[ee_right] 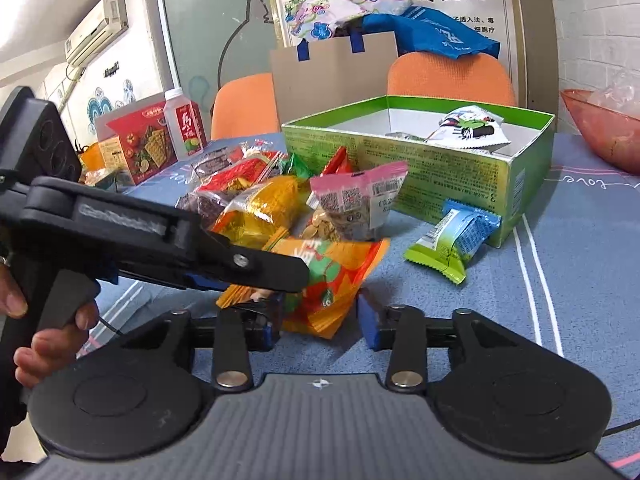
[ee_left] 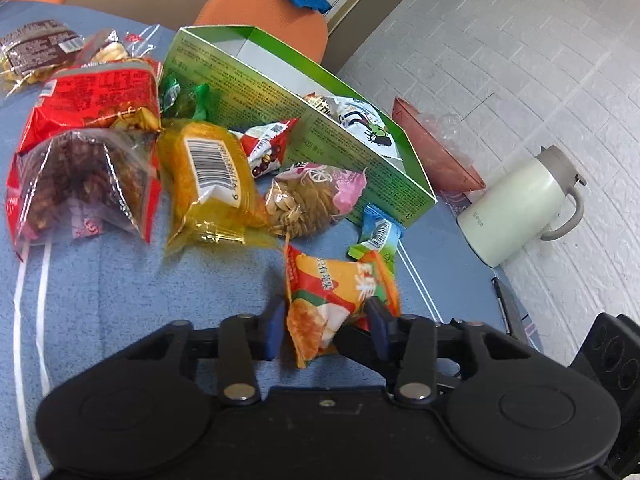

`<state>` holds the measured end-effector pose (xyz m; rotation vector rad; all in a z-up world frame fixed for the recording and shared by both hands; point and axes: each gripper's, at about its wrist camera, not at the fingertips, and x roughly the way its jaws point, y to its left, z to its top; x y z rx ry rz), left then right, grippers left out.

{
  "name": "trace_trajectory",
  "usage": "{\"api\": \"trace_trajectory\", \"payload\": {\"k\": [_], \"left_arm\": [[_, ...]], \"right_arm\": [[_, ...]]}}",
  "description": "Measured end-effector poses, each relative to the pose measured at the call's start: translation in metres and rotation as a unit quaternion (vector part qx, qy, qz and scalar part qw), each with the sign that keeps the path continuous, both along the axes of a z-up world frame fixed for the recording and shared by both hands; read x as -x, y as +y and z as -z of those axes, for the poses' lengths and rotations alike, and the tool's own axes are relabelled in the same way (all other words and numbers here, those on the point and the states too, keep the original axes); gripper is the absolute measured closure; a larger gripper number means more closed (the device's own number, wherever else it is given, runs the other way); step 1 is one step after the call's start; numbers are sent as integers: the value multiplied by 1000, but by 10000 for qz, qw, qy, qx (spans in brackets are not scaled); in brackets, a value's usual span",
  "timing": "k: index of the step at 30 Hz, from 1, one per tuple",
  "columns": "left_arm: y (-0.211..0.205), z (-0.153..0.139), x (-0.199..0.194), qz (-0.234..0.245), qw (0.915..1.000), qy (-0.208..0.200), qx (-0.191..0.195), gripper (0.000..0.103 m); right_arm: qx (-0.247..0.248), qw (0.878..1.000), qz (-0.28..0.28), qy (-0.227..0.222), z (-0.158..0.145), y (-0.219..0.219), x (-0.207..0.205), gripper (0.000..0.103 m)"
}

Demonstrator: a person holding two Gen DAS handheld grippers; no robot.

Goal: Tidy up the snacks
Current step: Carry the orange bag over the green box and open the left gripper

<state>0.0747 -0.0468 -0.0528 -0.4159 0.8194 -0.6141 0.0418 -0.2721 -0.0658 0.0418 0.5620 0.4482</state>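
An orange snack packet [ee_left: 332,292] [ee_right: 332,280] lies on the blue tablecloth between the blue pads of both grippers. My left gripper [ee_left: 326,330] is open around its near end, and in the right wrist view it comes in from the left, its black finger [ee_right: 280,268] over the packet. My right gripper [ee_right: 322,322] is open too, with cloth showing beside its right pad. Beyond stands an open green box [ee_left: 360,168] [ee_right: 440,176] holding a white packet [ee_left: 368,124] [ee_right: 468,128]. A blue-green packet [ee_left: 378,236] [ee_right: 452,240] lies against the box.
A heap of snacks sits left of the box: a yellow packet [ee_left: 212,176], a red bag [ee_left: 96,96], a pink seed packet [ee_right: 356,200]. A white jug [ee_left: 520,204] and a red bowl [ee_right: 600,128] stand at the right. A cracker box [ee_right: 140,140] and a bottle [ee_right: 186,124] stand far left.
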Motion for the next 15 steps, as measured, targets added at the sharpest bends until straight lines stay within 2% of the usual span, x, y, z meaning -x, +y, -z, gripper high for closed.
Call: {"api": "trace_trajectory", "payload": {"k": [2, 4, 9, 13, 15], "left_arm": [[1, -3, 3, -23, 10000, -17, -44, 31], [3, -12, 10, 0, 9999, -153, 28, 32], [1, -52, 15, 73, 9969, -778, 108, 32], [-4, -80, -9, 34, 9920, -1265, 28, 32], [-4, -88, -26, -4, 9910, -1341, 43, 32]], "right_arm": [[35, 10000, -1, -10, 1, 1, 2, 51], [-13, 10000, -18, -64, -5, -2, 6, 52], [35, 9976, -74, -682, -39, -5, 17, 53], [-24, 9936, -19, -1130, -62, -5, -5, 53], [-35, 9912, 54, -1320, -69, -2, -20, 53]]}}
